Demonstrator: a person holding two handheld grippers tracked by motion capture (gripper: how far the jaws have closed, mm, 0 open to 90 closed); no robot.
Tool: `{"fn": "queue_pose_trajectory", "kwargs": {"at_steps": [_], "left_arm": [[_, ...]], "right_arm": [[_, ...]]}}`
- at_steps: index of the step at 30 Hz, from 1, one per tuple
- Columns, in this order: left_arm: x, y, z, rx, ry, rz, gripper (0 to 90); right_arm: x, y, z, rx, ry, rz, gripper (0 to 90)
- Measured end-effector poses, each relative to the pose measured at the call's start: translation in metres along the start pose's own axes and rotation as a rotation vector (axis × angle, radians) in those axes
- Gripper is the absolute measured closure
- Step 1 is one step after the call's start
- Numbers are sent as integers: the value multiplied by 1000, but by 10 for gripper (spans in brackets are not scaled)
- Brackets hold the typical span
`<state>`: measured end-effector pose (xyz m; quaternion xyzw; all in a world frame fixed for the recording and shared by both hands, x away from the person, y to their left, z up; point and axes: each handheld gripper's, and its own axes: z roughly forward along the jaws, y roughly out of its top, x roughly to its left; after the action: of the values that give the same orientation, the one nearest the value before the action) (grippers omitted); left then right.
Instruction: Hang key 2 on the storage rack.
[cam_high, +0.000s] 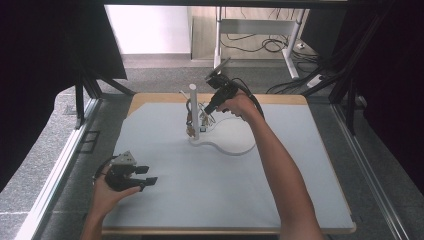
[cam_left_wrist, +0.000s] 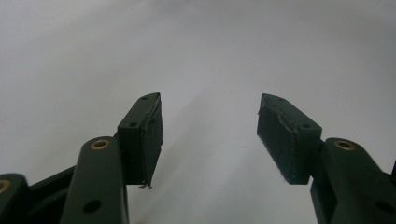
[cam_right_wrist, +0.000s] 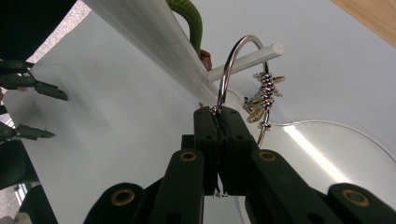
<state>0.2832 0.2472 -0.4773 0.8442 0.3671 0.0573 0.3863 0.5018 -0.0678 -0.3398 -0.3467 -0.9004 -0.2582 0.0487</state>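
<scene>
A white stand (cam_high: 192, 100) with an upright post rises from a glossy base (cam_high: 227, 142) at the far middle of the table. My right gripper (cam_high: 206, 112) reaches in to it. Seen from the right gripper view, the right gripper (cam_right_wrist: 218, 112) is shut on the lower edge of a silver bangle (cam_right_wrist: 225, 70) looped over a white peg (cam_right_wrist: 247, 59). Small charms (cam_right_wrist: 264, 93) hang from the bangle. A green band (cam_right_wrist: 189, 18) hangs on the post (cam_right_wrist: 149, 32) behind. My left gripper (cam_high: 148, 175) rests near the front left, open, with nothing between its jaws (cam_left_wrist: 210, 105).
A pale grey mat (cam_high: 200, 190) covers the wooden table (cam_high: 280, 99). More trinkets (cam_high: 190, 127) hang on the stand's near side. Dark curtains stand left and right, and cables lie on the floor behind the table.
</scene>
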Motion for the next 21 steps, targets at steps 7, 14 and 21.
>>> {"fn": "queue_pose_trajectory", "kwargs": {"at_steps": [7,14,21], "left_arm": [[0,0,0,3,1,1,409],[0,0,1,4,3,1,409],[0,0,1,4,3,1,409]], "right_arm": [[-1,-2,8,19,8,-5,870],[-2,-5,12,25,18,-8,866],[1,-5,16,40,21,-17,855]]}}
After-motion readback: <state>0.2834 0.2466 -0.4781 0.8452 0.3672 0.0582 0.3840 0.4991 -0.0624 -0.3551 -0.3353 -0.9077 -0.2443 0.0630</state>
